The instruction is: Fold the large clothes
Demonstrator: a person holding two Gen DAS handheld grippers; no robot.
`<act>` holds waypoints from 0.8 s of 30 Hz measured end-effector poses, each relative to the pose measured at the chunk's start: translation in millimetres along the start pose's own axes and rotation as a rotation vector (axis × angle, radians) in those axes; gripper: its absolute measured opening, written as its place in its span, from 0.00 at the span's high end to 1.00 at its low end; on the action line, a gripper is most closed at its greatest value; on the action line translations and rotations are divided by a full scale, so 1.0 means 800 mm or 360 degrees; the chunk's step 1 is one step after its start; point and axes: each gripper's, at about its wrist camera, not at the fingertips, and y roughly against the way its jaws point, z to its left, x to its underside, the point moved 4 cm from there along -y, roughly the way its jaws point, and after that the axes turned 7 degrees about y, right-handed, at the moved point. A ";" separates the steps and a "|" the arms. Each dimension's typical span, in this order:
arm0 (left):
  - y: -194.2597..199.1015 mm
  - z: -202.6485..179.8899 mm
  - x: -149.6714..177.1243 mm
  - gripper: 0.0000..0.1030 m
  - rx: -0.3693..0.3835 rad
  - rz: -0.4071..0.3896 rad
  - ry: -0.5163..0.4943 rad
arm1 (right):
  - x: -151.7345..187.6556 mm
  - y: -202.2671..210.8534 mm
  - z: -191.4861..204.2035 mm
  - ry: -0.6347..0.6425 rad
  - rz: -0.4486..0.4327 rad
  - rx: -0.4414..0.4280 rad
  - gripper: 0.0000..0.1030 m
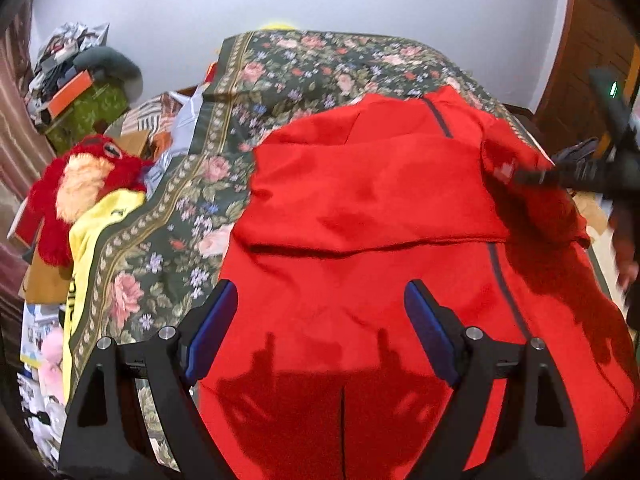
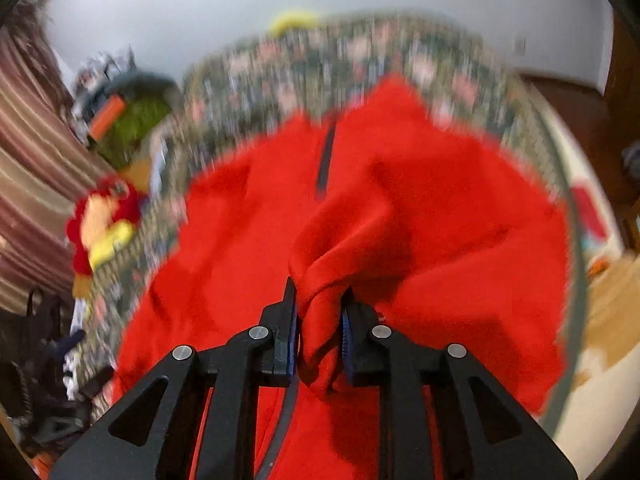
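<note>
Left wrist view shows one large red fabric garment [image 1: 360,208] with dark seam stripes, spread across the middle and lower right of the frame on one dark green bedspread [image 1: 280,76] printed with pink roses and a woven border band. One fold edge crosses the garment from left to right at mid-frame, so an upper layer lies over a lower one. The cloth looks soft and matte, with shallow creases. The left gripper [image 1: 320,320], at the bottom of the frame, has its two blue-padded fingers spread wide above the cloth, with nothing between them. The right gripper [image 1: 520,176], at the right edge, reaches in to the garment's raised right corner.

Right wrist view is blurred, yet the right gripper [image 2: 320,320] at lower centre clearly has its two fingers pinching a bunched, gathered ridge of the red garment [image 2: 440,208], which fills the centre of the frame.

At the left edge of the left wrist view lie one fuzzy red plush toy [image 1: 84,176] with a cream face and one yellow cloth [image 1: 92,232] just below it. Further up, at upper left, one cluttered heap [image 1: 76,76] holds an orange box and a green patterned cover. A pale bluish wall [image 1: 360,4] fills the top, brown wooden panelling [image 1: 584,48] the upper right, and striped brown curtains [image 2: 32,168] the left of the right wrist view.
</note>
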 end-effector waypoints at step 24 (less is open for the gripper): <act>-0.042 -0.226 -0.081 0.17 0.0232 0.0000 -0.0432 | 0.086 0.091 -0.139 0.0012 -0.0077 0.0364 0.33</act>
